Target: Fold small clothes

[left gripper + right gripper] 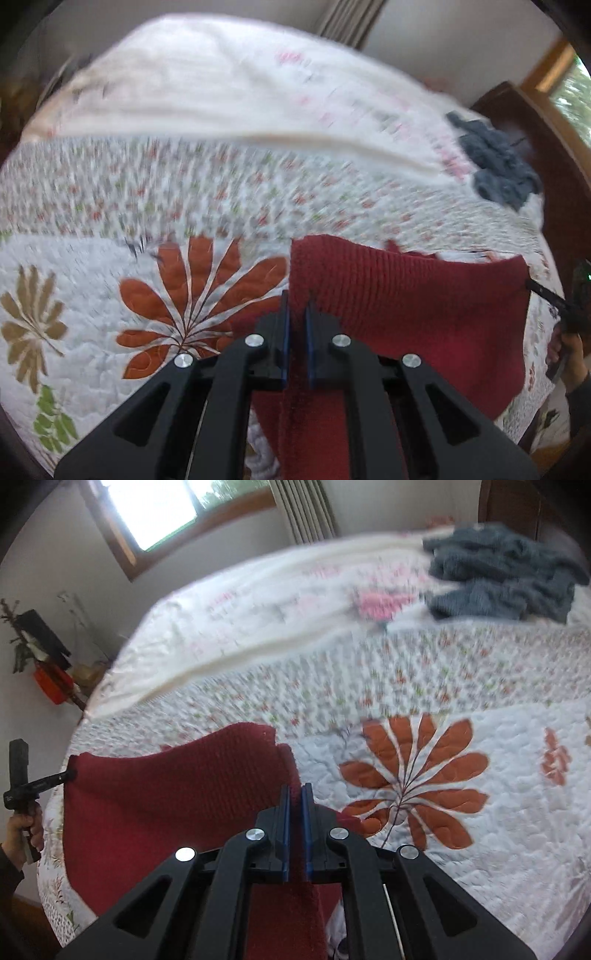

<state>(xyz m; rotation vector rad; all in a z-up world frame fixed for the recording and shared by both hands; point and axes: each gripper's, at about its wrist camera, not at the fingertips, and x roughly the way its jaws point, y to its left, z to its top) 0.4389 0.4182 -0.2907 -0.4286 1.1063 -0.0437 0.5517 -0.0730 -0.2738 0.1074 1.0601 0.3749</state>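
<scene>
A dark red knit garment (pixel 424 306) hangs stretched above the floral quilt, held by two corners. My left gripper (pixel 298 302) is shut on its left corner, with red cloth pinched between the blue pads. In the right wrist view the same red garment (pixel 166 805) spreads to the left, and my right gripper (pixel 295 794) is shut on its right corner. Each view shows the other tool at the far corner: the right gripper (pixel 550 295) in the left wrist view, the left gripper (pixel 44 781) in the right wrist view, with a hand (pixel 26 823) on its handle.
The bed's quilt (pixel 480 849) with large orange leaf prints lies below the garment. A grey-blue pile of clothes (pixel 498 572) sits near the dark wooden headboard (pixel 535 122), with a pink item (pixel 380 603) beside it. A window (pixel 155 509) and a side stand with plants (pixel 48 664) lie beyond the bed.
</scene>
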